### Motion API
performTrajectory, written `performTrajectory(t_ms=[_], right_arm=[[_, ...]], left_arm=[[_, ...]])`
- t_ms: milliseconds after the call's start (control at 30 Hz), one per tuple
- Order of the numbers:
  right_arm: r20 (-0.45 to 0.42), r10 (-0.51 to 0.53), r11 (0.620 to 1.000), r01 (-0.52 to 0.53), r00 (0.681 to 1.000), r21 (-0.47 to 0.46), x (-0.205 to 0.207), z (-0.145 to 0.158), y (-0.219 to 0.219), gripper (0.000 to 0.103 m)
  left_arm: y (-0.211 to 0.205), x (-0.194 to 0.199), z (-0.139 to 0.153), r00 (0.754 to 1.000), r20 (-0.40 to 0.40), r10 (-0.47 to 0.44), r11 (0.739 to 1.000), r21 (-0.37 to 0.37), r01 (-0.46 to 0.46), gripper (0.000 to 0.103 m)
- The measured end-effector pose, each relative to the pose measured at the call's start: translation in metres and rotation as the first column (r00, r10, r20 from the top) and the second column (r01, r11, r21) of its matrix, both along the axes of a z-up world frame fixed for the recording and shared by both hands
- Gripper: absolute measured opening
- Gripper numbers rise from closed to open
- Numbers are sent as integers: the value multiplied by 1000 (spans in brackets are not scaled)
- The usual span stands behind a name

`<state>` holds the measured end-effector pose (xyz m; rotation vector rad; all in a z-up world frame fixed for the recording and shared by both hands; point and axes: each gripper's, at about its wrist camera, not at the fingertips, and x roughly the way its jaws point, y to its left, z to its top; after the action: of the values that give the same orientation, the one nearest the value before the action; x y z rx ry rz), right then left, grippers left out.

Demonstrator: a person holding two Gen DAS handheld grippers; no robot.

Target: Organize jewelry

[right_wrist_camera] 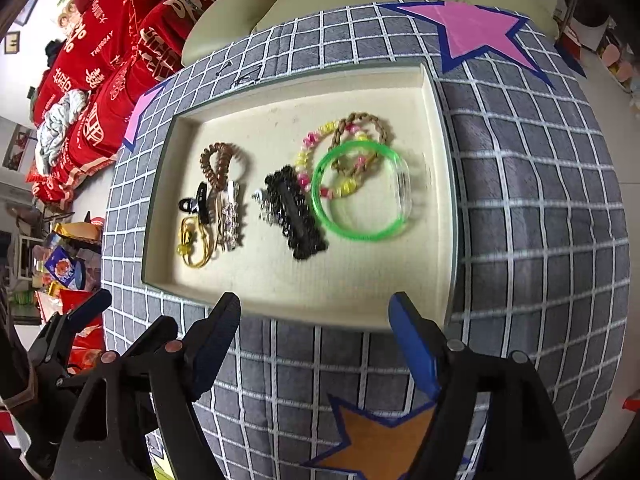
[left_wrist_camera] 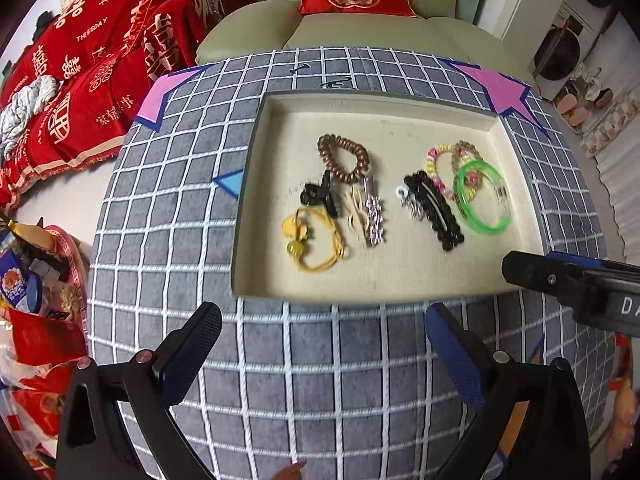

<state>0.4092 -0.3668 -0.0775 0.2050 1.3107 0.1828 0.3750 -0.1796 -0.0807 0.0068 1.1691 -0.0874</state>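
jewelry [left_wrist_camera: 372, 196] in tray [left_wrist_camera: 256, 240], beyond both empty fingers [right_wrist_camera: 224, 320]

The right gripper [left_wrist_camera: 520, 270] is poking in from the right edge of the left wrist view, mostly cut off. The clear end of the green bangle [right_wrist_camera: 360, 192] is smearing into blur, and the silver clip [left_wrist_camera: 374, 216] is blurring too much to read details.

One tray [left_wrist_camera: 256, 208], four bracelets [right_wrist_camera: 360, 192], four clips [right_wrist_camera: 300, 220]
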Motion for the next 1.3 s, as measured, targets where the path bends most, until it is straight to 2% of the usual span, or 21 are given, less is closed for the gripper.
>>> performTrajectory(t_ms=[333, 500, 533, 567, 733, 1033, 1300], right_arm=[[3, -36, 999, 36, 999, -11, -51, 8, 0, 82], [40, -63, 998, 64, 997, -18, -84, 16, 1, 83], [50, -64, 997, 66, 997, -27, -90, 19, 2, 86], [58, -63, 997, 66, 996, -36, -96, 20, 3, 100], [173, -43, 995, 59, 984, -86, -127, 40, 14, 103], [292, -65, 983, 112, 954, -148, -183, 63, 20, 103], [381, -70, 962, 164, 922, -220, -227, 72, 21, 103]], left_arm=[[15, -52, 12, 1000, -13, -14, 1000, -17, 14, 103], [23, -82, 18, 1000, -7, -21, 1000, -13, 21, 103], [26, -88, 19, 1000, -4, -21, 1000, -14, 21, 103], [27, -93, 21, 1000, -1, -21, 1000, -13, 21, 103], [34, -120, 29, 999, 42, -25, 1000, 14, 25, 103], [56, -166, 48, 990, 143, 13, 1000, 13, -15, 103], [68, -192, 51, 984, 177, 23, 1000, 3, -24, 103]])
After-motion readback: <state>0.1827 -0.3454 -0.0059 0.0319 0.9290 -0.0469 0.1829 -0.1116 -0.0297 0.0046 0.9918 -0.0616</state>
